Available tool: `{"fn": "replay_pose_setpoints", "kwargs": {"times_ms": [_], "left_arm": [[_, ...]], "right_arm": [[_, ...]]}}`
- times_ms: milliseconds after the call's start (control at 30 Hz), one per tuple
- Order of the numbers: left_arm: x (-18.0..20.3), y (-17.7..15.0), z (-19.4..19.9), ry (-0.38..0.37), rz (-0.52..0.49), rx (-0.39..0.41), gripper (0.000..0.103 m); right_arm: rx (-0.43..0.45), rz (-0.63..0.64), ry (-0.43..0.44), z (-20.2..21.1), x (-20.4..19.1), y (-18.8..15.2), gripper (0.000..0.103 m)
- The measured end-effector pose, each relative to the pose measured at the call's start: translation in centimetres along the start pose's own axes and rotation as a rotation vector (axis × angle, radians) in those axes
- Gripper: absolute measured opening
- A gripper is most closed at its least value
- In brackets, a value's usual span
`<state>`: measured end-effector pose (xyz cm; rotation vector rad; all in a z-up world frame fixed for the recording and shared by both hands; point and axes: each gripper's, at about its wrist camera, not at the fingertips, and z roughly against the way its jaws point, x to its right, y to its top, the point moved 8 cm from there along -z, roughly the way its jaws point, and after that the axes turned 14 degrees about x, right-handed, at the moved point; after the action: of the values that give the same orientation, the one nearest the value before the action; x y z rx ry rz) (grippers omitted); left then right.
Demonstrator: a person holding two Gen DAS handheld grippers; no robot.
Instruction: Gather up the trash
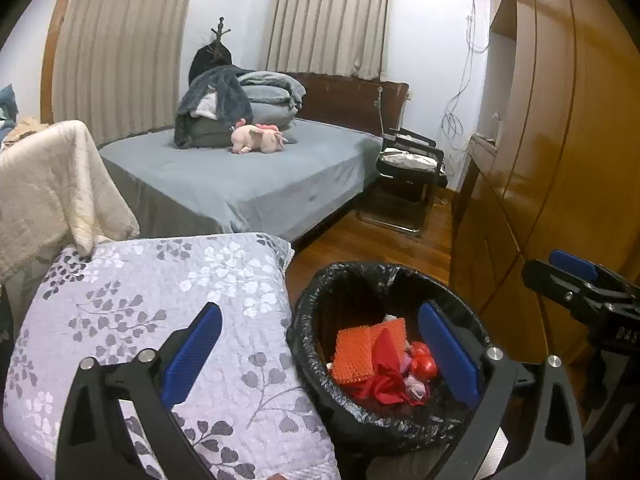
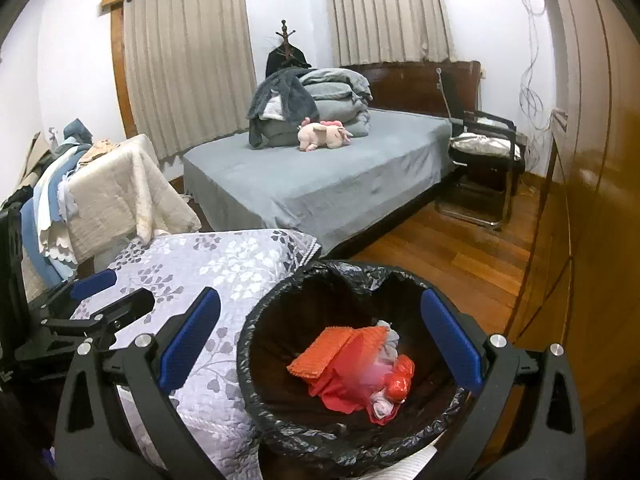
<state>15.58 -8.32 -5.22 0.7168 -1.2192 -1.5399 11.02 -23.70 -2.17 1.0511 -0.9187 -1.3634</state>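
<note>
A trash bin with a black liner point(image 1: 320, 300) point(image 2: 280, 296) stands on the wood floor beside a floral quilt. Inside lie an orange textured sheet point(image 1: 360, 350) point(image 2: 320, 350), red wrapping point(image 1: 384, 384) point(image 2: 344, 380) and a red knotted bag point(image 1: 424, 362) point(image 2: 402, 374). My left gripper point(image 1: 320, 354) is open and empty, hovering over the quilt's edge and the bin's left rim. My right gripper point(image 2: 320, 350) is open and empty, above the bin's mouth. The right gripper also shows at the right edge of the left wrist view point(image 1: 576, 276), and the left gripper at the left of the right wrist view point(image 2: 108, 292).
The floral quilt point(image 1: 160, 300) point(image 2: 224, 256) lies left of the bin. A grey bed point(image 1: 240, 176) point(image 2: 320, 176) with folded bedding and a pink plush toy point(image 1: 258, 140) point(image 2: 324, 134) is behind. A black chair point(image 1: 408, 172) and a wooden wardrobe point(image 1: 560, 160) stand on the right.
</note>
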Motion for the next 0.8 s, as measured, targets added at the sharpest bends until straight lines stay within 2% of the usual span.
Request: {"fn": "replay_pose_setpoints", "kwargs": {"times_ms": [367, 800], "left_arm": [[-0.2, 1.4, 3.5, 0.017, 0.000, 0.040, 0.097], [-0.7, 2.3, 5.7, 0.036, 0.006, 0.087, 0.097]], "right_arm": [[0.039, 0.037, 0.023, 1.9, -2.5, 1.2, 0.098], [0.064, 0.069, 0.038, 3.1, -4.1, 1.4, 0.098]]}}
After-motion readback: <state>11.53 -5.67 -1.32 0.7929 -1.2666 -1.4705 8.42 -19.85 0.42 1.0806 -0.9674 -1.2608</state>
